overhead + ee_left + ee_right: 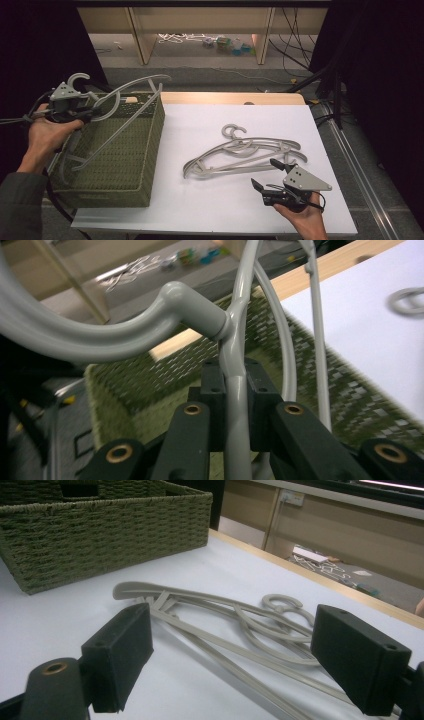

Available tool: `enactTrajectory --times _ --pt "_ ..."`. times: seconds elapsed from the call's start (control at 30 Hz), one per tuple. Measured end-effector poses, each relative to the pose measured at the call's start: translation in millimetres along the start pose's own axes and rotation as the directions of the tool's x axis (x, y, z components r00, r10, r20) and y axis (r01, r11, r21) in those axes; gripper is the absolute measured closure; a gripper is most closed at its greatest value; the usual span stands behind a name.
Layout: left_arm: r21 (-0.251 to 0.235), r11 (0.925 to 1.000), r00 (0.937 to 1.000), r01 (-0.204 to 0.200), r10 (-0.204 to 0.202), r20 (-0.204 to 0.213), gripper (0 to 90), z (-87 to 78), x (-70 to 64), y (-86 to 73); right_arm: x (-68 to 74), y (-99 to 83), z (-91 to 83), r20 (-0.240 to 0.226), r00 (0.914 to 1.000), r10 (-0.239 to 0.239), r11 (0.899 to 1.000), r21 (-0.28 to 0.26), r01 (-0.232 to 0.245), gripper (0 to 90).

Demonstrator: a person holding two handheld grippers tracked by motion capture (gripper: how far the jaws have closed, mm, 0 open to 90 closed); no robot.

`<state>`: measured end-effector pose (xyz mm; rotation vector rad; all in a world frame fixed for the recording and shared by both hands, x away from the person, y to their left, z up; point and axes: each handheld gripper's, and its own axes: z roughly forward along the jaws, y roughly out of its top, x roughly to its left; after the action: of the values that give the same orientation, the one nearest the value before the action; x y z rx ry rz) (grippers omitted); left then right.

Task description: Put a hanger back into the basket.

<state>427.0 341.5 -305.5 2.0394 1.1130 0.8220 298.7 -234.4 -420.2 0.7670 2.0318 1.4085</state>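
Observation:
My left gripper [90,114] is shut on a grey plastic hanger [131,90] near its hook, holding it tilted above the green woven basket [145,150]. In the left gripper view the hanger's neck [235,385] is clamped between the two black jaws, its hook [75,337] curving off to the left. Another hanger [80,155] lies inside the basket. A pile of grey hangers [240,152] lies on the white table. My right gripper [267,174] stands open just in front of that pile, jaws wide apart; in the right gripper view the hangers [225,625] lie between and beyond the jaws.
The white table top [210,200] has a wooden strip [230,97] along its far edge. The basket [100,535] fills the table's left side. Beyond the table are wooden shelf legs [137,35] and cables [295,50] on the floor.

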Motion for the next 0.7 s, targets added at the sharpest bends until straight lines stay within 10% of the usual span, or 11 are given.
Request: enactTrajectory --times 0.7 --pt "0.092 0.9957 0.9989 -0.003 0.007 -0.045 81.7 17.8 14.6 -37.9 -0.6 -0.2 0.0 0.000 1.0000 -0.006 1.000 0.002 0.006 17.8"
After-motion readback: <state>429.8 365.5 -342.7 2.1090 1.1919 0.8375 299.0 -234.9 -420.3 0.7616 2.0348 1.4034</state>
